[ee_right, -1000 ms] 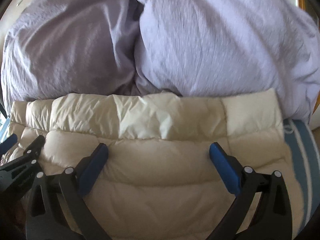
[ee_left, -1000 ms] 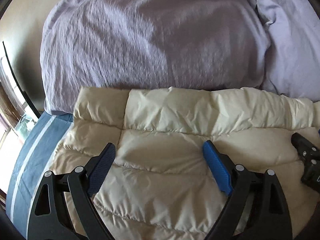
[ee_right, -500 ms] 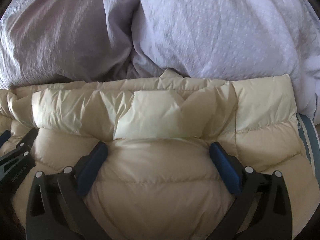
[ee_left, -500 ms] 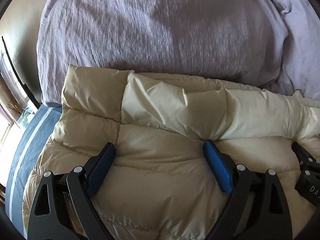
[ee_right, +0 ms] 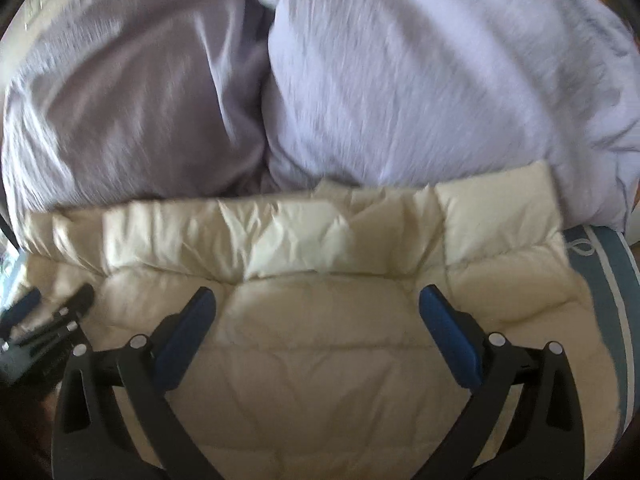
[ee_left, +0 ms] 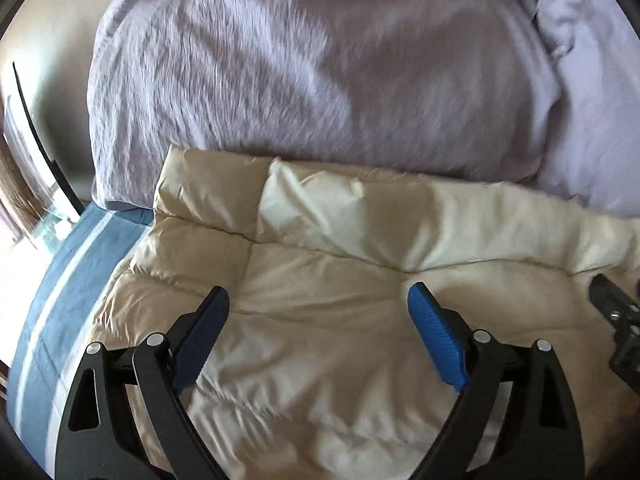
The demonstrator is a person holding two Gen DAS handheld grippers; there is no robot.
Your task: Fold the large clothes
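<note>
Shifted back, both spread grippers hover over cream jacket (ee_left: 320,320), far edge at pillows (ee_right: 400,80)

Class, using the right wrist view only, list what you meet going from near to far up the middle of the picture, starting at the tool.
Right tool, jaws open → cream quilted puffer jacket → jacket's folded far edge → crumpled lilac bedding.
</note>
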